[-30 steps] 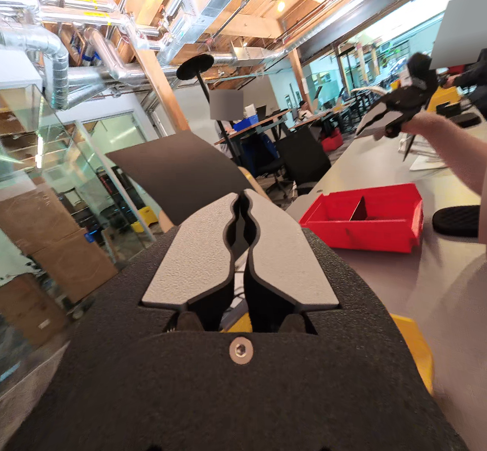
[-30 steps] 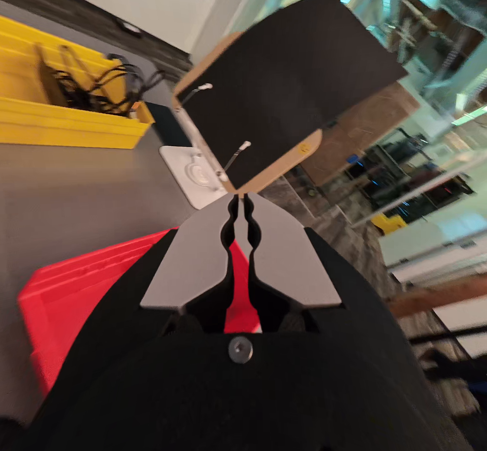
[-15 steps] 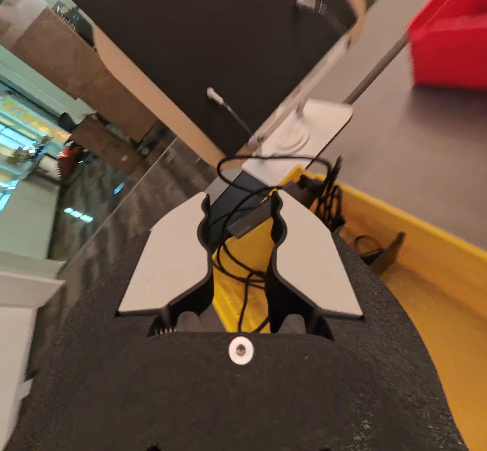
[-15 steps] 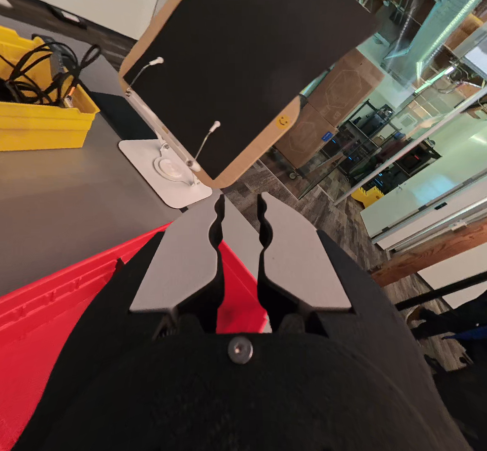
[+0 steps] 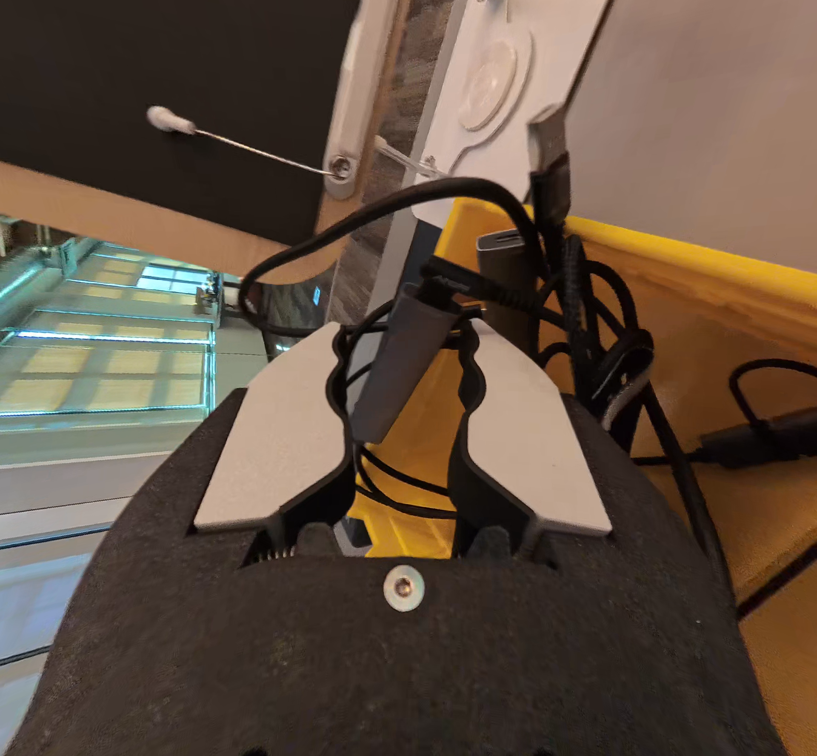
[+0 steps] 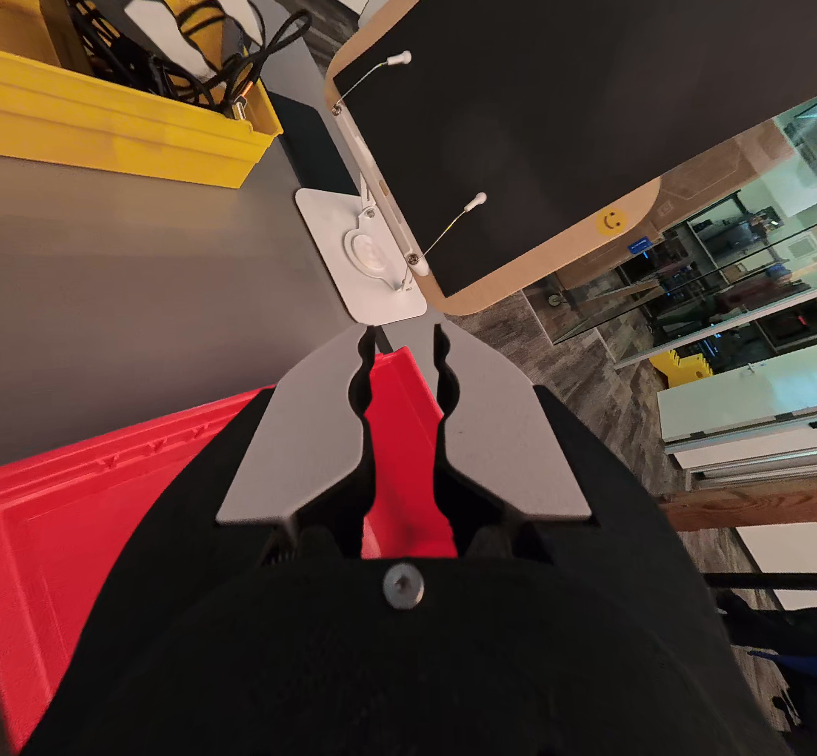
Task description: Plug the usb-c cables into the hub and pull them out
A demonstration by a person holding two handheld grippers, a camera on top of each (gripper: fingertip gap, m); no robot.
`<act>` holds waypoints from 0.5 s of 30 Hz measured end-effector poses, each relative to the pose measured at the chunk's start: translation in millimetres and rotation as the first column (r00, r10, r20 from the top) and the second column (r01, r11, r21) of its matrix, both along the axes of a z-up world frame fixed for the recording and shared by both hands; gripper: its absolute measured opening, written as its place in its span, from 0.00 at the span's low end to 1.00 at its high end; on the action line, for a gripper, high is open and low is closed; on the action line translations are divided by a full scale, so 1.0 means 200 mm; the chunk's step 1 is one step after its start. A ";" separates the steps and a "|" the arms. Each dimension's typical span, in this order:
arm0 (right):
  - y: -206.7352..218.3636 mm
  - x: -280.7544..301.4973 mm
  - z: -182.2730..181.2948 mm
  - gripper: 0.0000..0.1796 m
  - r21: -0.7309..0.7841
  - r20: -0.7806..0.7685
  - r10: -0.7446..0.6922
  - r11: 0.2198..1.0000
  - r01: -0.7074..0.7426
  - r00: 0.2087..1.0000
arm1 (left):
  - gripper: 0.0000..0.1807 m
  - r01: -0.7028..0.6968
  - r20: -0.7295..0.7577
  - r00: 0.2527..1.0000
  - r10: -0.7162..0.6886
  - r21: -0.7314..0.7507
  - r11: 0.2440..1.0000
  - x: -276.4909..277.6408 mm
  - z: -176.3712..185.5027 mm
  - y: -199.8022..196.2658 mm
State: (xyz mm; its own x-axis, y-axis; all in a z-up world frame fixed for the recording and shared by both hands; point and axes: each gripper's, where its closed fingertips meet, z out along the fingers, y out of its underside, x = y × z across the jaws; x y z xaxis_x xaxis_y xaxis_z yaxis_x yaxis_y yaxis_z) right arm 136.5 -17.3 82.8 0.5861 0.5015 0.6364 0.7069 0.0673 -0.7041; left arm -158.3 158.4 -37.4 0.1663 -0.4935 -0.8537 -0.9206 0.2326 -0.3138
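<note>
My left gripper (image 5: 404, 330) is open inside the yellow bin (image 5: 663, 275). A slim grey hub (image 5: 398, 363) stands tilted between its fingers, not clamped. Black usb-c cables (image 5: 583, 315) lie tangled around the hub, and one loops over the bin's rim. A second grey hub (image 5: 504, 257) leans against the bin's far corner. My right gripper (image 6: 402, 327) is open and empty above the red bin (image 6: 88, 513). The yellow bin (image 6: 110, 116) with its cables and the left gripper (image 6: 199, 27) shows at the top left of the right wrist view.
A black board with a tan edge (image 6: 552, 94) stands on a white base plate (image 6: 353, 257) at the edge of the grey table (image 6: 132, 270), between the two bins. A black adapter (image 5: 751, 443) lies on the yellow bin's floor. Beyond the table is the office floor. Left tips to right tips: about 35 cm.
The left gripper swung down from facing the room into the yellow bin, opened, and moved in around the grey hub. The right gripper opened and now sits over the red bin.
</note>
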 end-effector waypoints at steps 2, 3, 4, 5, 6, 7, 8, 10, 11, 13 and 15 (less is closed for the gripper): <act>0.01 0.00 -0.02 0.15 -0.015 -0.001 0.002 1.000 -0.002 1.000 | 0.24 -0.021 -0.030 0.999 0.021 0.011 1.000 -0.01 -0.03 0.02; 0.01 0.00 -0.02 0.15 -0.019 -0.006 0.007 1.000 -0.007 1.000 | 0.22 -0.027 -0.046 0.999 0.029 0.029 0.999 -0.02 -0.04 0.04; 0.01 -0.01 -0.03 0.15 -0.025 -0.013 0.014 1.000 -0.015 1.000 | 0.21 -0.033 -0.060 0.998 0.036 0.050 0.998 -0.02 -0.04 0.05; 0.01 -0.01 -0.03 0.15 -0.032 -0.022 0.024 0.999 -0.024 0.999 | 0.19 -0.041 -0.066 0.997 0.046 0.074 0.996 -0.03 -0.04 0.06; 0.01 -0.02 -0.04 0.15 -0.040 -0.031 0.032 0.999 -0.033 0.999 | 0.17 -0.045 -0.066 0.996 0.052 0.095 0.994 -0.04 -0.03 0.07; 0.01 -0.03 -0.04 0.15 -0.047 -0.036 0.037 0.998 -0.039 0.999 | 0.14 -0.043 -0.061 0.997 0.049 0.105 0.994 -0.04 -0.02 0.08; 0.02 -0.03 -0.05 0.15 -0.055 -0.036 0.041 0.998 -0.043 0.999 | 0.14 -0.036 -0.052 0.998 0.042 0.101 0.994 -0.04 -0.01 0.07; 0.02 -0.04 -0.07 0.15 -0.062 -0.016 0.042 0.997 -0.043 0.999 | 0.13 -0.030 -0.020 0.999 0.032 0.085 0.996 -0.05 0.02 0.05; 0.03 -0.05 -0.08 0.15 -0.064 -0.003 0.041 0.997 -0.041 0.999 | 0.13 -0.031 -0.002 0.999 0.032 0.069 0.997 -0.06 0.04 0.04; 0.03 -0.06 -0.09 0.15 -0.064 0.010 0.043 0.997 -0.042 0.999 | 0.13 -0.047 0.029 0.999 0.046 0.047 0.998 -0.08 0.11 0.01; 0.03 -0.08 -0.09 0.15 -0.063 0.001 0.058 0.996 -0.058 0.998 | 0.13 -0.065 0.060 0.996 0.061 0.063 0.996 -0.12 0.21 -0.02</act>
State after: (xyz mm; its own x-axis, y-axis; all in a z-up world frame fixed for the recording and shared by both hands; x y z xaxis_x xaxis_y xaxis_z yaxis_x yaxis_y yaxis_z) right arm 120.2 -11.1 65.0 0.5534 0.5736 0.6040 0.7049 0.0637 -0.7064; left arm -182.0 154.5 4.9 0.2453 -0.4241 -0.8717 -0.9148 0.1964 -0.3530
